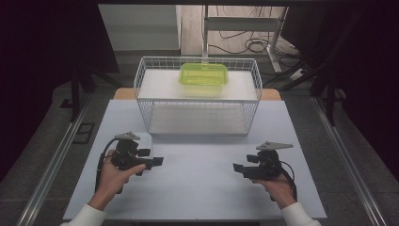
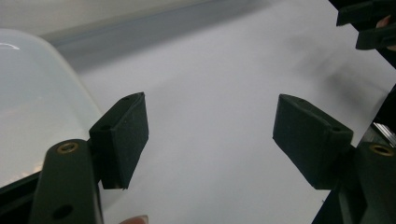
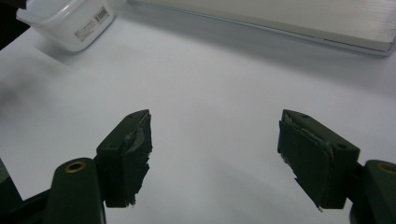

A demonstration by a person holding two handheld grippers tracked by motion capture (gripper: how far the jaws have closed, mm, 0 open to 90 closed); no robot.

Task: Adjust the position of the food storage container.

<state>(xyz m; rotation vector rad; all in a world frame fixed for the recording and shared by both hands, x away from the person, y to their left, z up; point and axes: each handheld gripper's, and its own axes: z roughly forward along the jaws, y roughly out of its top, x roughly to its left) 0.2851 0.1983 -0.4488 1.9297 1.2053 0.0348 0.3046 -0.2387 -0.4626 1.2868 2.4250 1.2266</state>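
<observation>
A: Starting at the left edge of the pale grey table point(image 1: 197, 188), what can you make out?

B: The left gripper point(image 1: 157, 161), held in the person's left hand point(image 1: 113, 176), sits near the front left corner, its tip pointing toward the table's middle. A white translucent plastic tub point(image 1: 145, 139) lies just behind it, mostly hidden by the gripper and its grey plate. In the left gripper view the tub point(image 2: 32, 102) is a pale curved blur, cut off at the left edge.

A: And its jaws?

B: Spread wide, with bare table between them, gripping nothing.

A: The middle?

B: A white wire-mesh basket point(image 1: 146, 113) stands on the table toward the back edge, with a flat white board point(image 1: 160, 84) across the top. On that board, toward the back, rests a lime-green translucent plastic box with a lid point(image 1: 203, 75). Whether anything is inside it, I cannot tell.

A: And the right?

B: The right gripper point(image 1: 236, 167), in the right hand point(image 1: 277, 188), is near the front right corner, facing the left one, well apart. Its jaws also stand wide, empty; the pads point(image 3: 135, 154) look ragged. Its view catches the tub point(image 3: 70, 23), cut off at the top left corner, its label too small to read.
</observation>
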